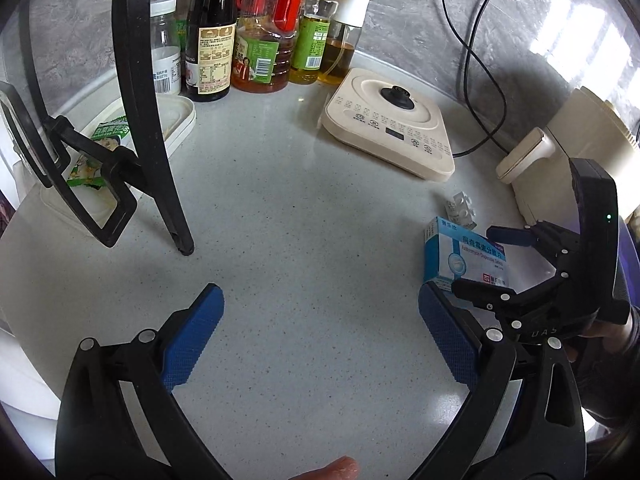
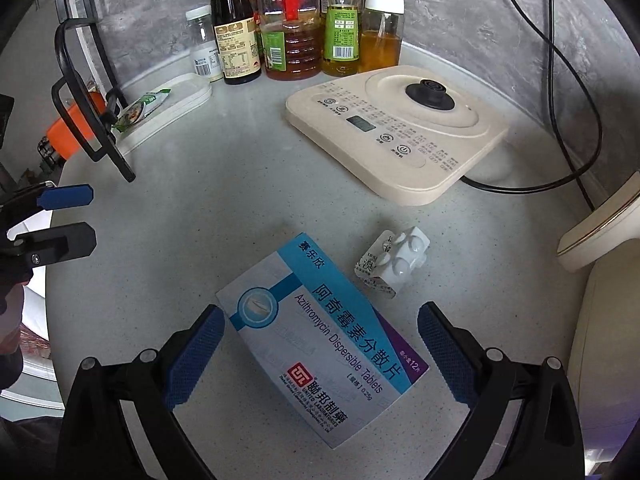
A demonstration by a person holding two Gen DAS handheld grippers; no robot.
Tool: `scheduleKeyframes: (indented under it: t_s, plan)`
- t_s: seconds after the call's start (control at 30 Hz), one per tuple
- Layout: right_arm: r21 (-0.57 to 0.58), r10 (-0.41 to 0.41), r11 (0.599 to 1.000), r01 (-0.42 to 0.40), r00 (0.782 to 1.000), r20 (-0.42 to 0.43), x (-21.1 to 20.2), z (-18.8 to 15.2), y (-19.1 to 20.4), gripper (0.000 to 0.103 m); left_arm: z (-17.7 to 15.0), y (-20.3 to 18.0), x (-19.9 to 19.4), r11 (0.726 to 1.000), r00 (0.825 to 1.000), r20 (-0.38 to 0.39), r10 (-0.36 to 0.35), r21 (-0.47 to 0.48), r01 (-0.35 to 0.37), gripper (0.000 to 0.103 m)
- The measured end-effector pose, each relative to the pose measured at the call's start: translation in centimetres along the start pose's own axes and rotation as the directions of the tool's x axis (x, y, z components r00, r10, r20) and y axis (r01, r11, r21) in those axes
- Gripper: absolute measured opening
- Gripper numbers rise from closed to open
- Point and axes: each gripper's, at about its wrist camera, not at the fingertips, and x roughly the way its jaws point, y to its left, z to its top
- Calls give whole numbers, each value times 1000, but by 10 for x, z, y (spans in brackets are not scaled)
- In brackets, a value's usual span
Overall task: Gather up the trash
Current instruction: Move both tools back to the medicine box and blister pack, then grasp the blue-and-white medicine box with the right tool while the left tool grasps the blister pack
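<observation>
the right claw (image 2: 320, 344) is spread wide, its blue pads on either side of the blue-and-white medicine box (image 2: 320, 336) lying flat on the speckled bench (image 2: 224, 208), not gripping it. a crumpled blister pack (image 2: 394, 262) lies just beyond the box. the left claw (image 1: 320, 332) is released over bare bench, holding nothing.

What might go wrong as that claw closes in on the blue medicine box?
1. The right gripper is open around the medicine box, which lies skewed between the fingers; closing may twist or squirt it away.
2. The small blister pack lies just beyond the box and could get knocked away.
3. The left gripper hovers close, so the two could bump.
</observation>
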Motion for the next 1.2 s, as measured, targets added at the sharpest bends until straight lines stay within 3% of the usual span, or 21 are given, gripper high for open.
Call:
scheduleKeyframes:
  t_s: [0.13, 0.23, 0.27, 0.3, 0.37, 0.53, 0.77, 0.93, 1.2]
  plan:
    - [-15, 53, 998, -53, 998, -16, -4, -8, 10, 95, 0, -1, -5, 1000, 1000, 20, -2, -3, 2, 97]
    - [-57, 26, 998, -29, 998, -55, -4, -18, 21, 93, -2, -1, -10, 1000, 999, 33, -7, -2, 7, 97]
    - [-81, 5, 997, -10, 997, -73, -2, -22, 26, 86, -3, -2, -13, 1000, 999, 39, -10, -2, 10, 97]
    - [-106, -16, 994, 6, 996, -89, -1, -26, 31, 72, -4, -2, -15, 1000, 999, 45, -13, -2, 13, 97]
    - [-95, -3, 996, -5, 997, -81, -8, -32, 35, 64, -6, -1, -21, 1000, 998, 57, -20, 0, 20, 97]
    - [-90, -25, 996, 25, 1000, -4, -36, -43, 46, 62, -9, -3, -30, 999, 996, 74, -44, 17, 42, 97]
    - [61, -111, 992, 106, 990, 89, -70, -51, 32, 62, 2, -25, -25, 987, 992, 70, -107, 125, 98, 97]
    - [224, -217, 956, 188, 970, 110, -83, -60, 12, 62, 21, -55, -9, 960, 982, 45, -183, 221, 169, 95]
    - [415, -382, 850, 325, 922, 59, -89, -76, -5, 62, 47, -94, 37, 890, 957, -73, -282, 352, 289, 69]
